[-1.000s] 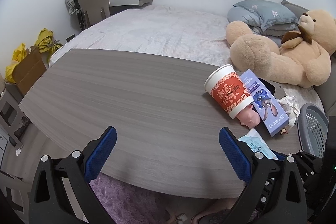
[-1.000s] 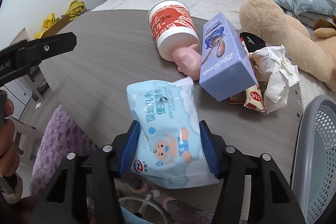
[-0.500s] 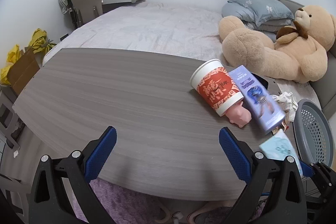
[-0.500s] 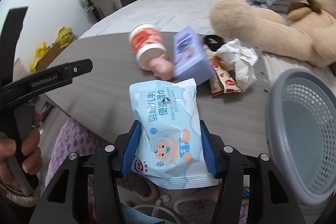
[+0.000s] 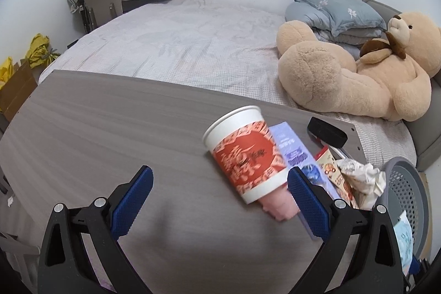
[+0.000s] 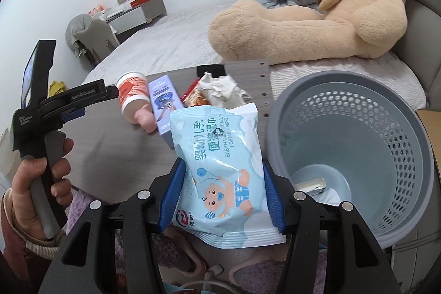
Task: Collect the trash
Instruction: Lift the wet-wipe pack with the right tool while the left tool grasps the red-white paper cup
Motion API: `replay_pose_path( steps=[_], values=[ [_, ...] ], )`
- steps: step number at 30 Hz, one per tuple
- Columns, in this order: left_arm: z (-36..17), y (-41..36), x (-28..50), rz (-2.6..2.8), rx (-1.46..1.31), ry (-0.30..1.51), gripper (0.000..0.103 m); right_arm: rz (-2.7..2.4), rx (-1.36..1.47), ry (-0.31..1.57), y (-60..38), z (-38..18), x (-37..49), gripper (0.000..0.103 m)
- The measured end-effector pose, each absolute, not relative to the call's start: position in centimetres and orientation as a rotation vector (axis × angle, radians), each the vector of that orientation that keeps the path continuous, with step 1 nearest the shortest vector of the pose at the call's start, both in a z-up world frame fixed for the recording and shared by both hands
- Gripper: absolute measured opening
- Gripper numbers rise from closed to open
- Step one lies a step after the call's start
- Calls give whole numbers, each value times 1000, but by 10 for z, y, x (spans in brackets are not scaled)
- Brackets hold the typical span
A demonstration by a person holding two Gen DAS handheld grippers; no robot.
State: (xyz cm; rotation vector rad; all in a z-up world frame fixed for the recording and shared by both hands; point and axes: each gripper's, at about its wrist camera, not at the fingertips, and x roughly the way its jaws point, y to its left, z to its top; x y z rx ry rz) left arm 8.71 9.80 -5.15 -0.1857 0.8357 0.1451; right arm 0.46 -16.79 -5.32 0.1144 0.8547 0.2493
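1. Pale-blue wipes pack (image 6: 220, 170) sits clamped between the pads of our right gripper (image 6: 223, 194), just left of the grey basket (image 6: 413, 156), not yet over it.
2. Our left gripper (image 5: 220, 205) hangs with jaws wide apart, grasping nothing, above the table (image 5: 110, 123).
3. We judge collection barely begun: cup (image 5: 245, 153), box (image 5: 292, 148), wrapper (image 5: 330, 170) and crumpled paper (image 5: 361, 178) remain on the table.
4. The basket holds one small foil scrap (image 6: 311, 185).

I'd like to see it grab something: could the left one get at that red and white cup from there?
Probably yes. The left gripper has its jaws open and empty, and the cup lies on its side just ahead with bare table before it.
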Motion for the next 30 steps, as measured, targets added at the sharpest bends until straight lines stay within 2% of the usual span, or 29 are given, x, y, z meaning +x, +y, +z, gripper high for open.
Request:
replay_pose_path(
  steps=[17,20,21,30],
  values=[
    [-84,94,138,170,-258,921,94,227,187,886,-190,-64,24,53],
    [-86,97,137,151,-278,923,79,226,188,889,-191,-65,25,53],
    [-86,98,138,142,-283,929,70,224,189,889,-191,-66,25,53],
    [-74,110,126,115,-270,886,67,211,185,881,-190,-62,22,53]
  ],
)
